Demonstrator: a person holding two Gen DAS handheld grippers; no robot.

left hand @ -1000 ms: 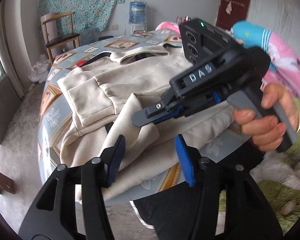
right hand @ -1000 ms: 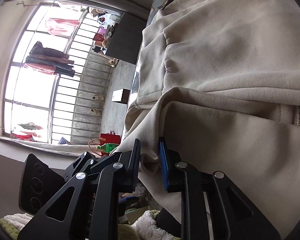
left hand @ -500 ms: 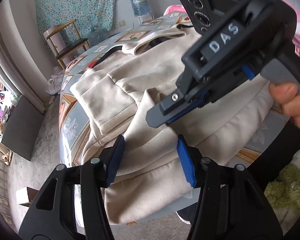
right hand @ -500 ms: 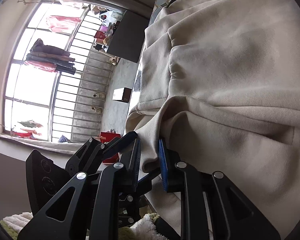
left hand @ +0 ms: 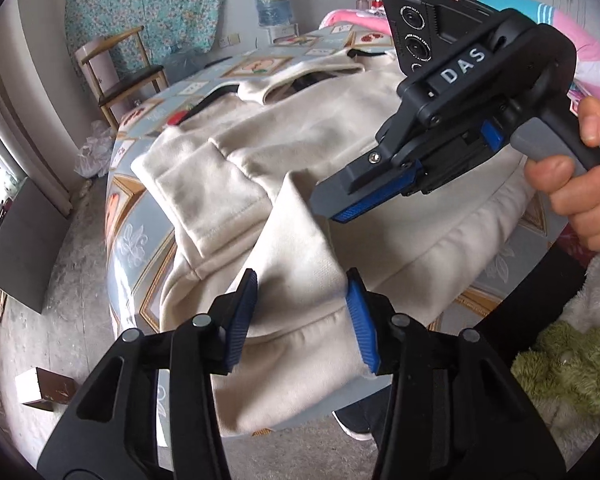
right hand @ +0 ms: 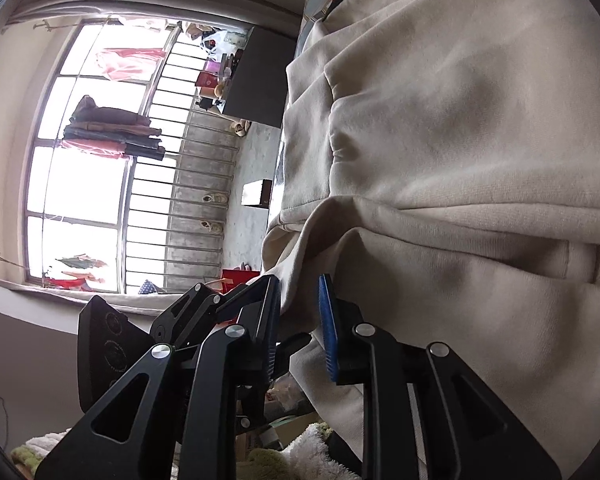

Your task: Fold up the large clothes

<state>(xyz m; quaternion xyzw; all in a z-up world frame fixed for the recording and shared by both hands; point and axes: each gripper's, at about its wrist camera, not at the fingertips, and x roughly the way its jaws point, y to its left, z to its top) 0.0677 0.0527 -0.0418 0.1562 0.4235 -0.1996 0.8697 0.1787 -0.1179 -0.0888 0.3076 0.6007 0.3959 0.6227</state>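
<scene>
A wooden chair (left hand: 116, 68) stands across bare floor from the round tiled table (left hand: 140, 236). The cream fleece jacket (left hand: 300, 168) covers the table, its sleeve cuff overhanging the near edge between the left gripper's (left hand: 300, 316) spread jaws. The right gripper (right hand: 300, 322), parted, straddles a jacket fold.

soft daylight, blown-out window (right hand: 80, 152), strong fisheye bending, dark vignetted corners

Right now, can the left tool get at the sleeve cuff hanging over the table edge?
Probably yes: the left tool is open and the sleeve cuff already lies between its fingers, nothing in front.
</scene>
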